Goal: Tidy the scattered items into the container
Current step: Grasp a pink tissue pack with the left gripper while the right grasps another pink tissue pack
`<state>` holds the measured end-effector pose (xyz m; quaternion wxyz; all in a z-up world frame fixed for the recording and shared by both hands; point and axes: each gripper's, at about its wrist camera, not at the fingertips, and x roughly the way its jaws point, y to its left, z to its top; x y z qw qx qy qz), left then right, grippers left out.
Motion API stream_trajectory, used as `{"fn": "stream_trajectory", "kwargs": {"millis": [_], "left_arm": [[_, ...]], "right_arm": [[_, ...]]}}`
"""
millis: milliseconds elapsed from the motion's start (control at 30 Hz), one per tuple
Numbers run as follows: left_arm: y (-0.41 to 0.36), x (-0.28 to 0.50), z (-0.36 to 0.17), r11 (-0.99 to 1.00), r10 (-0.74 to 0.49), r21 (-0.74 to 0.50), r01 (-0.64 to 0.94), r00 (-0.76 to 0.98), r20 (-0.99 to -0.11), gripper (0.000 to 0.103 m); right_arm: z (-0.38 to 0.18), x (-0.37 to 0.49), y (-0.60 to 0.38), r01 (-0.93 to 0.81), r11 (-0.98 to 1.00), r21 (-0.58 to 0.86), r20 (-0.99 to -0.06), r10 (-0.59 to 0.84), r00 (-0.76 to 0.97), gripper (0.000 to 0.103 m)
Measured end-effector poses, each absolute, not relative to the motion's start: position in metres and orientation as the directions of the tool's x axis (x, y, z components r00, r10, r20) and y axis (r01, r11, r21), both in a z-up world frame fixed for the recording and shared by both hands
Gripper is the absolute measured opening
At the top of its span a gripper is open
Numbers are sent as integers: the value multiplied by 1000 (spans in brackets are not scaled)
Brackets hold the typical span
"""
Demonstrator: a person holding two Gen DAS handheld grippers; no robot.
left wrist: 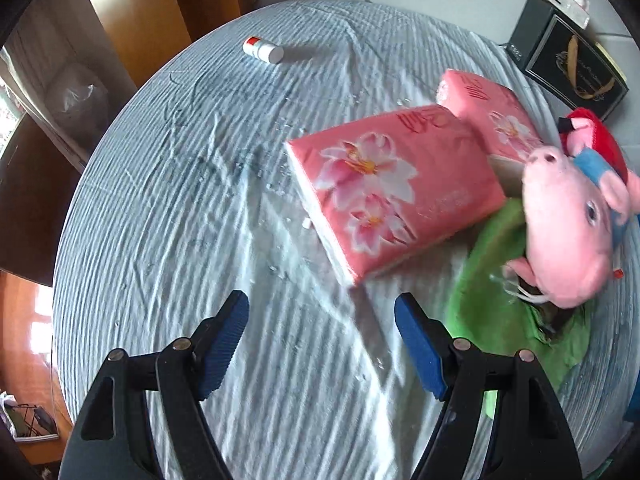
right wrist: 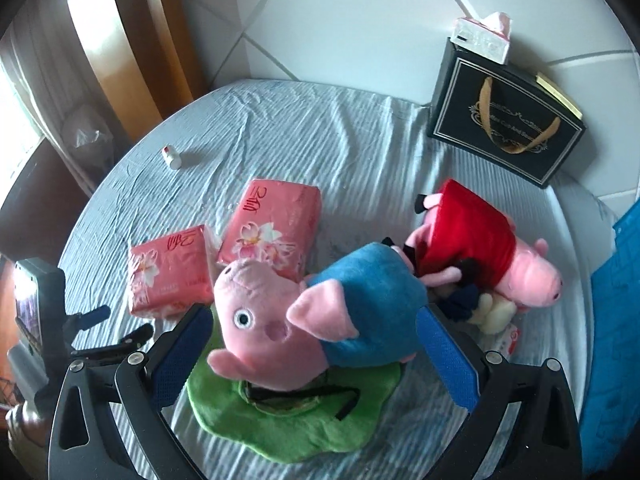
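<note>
Left hand-held gripper (left wrist: 322,344): spread, empty, above tabletop (left wrist: 160,220).
Right hand-held gripper (right wrist: 314,344): spread, straddling blue pig toy (right wrist: 320,320).
Tissue packs (left wrist: 394,196): far of left gripper.

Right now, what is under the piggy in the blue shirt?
The blue-shirted pig lies on a green cloth, with something dark with a black strap beneath its head. What that dark thing is stays hidden.
</note>
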<state>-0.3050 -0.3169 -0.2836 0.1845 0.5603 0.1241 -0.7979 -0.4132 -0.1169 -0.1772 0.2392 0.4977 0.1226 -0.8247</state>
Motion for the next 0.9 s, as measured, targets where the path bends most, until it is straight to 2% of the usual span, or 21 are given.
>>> {"fn": "stream_trajectory", "kwargs": {"millis": [200, 400, 600, 800, 833, 900], "left_arm": [[-377, -339, -285, -850, -270, 86, 520, -291, -918, 75], [-408, -370, -270, -838, -311, 112, 534, -298, -903, 75], [-374, -363, -237, -835, -198, -39, 549, -366, -910, 75], [-326, -386, -254, -808, -61, -145, 572, -325, -944, 75], [-320, -390, -259, -807, -84, -111, 580, -299, -951, 76], [-313, -396, -264, -811, -120, -72, 580, -287, -950, 91]], "right_arm": [[-195, -441, -155, 538, -842, 21, -893, -258, -369, 103], [-209, -461, -186, 537, -842, 51, -903, -268, -336, 103], [-211, -476, -188, 505, -862, 46, -896, -259, -360, 103], [-222, -485, -174, 479, -876, 57, -909, -244, -337, 103], [-224, -487, -173, 476, -878, 57, -911, -241, -335, 103], [-227, -491, -172, 469, -881, 63, -912, -241, -331, 103]]}}
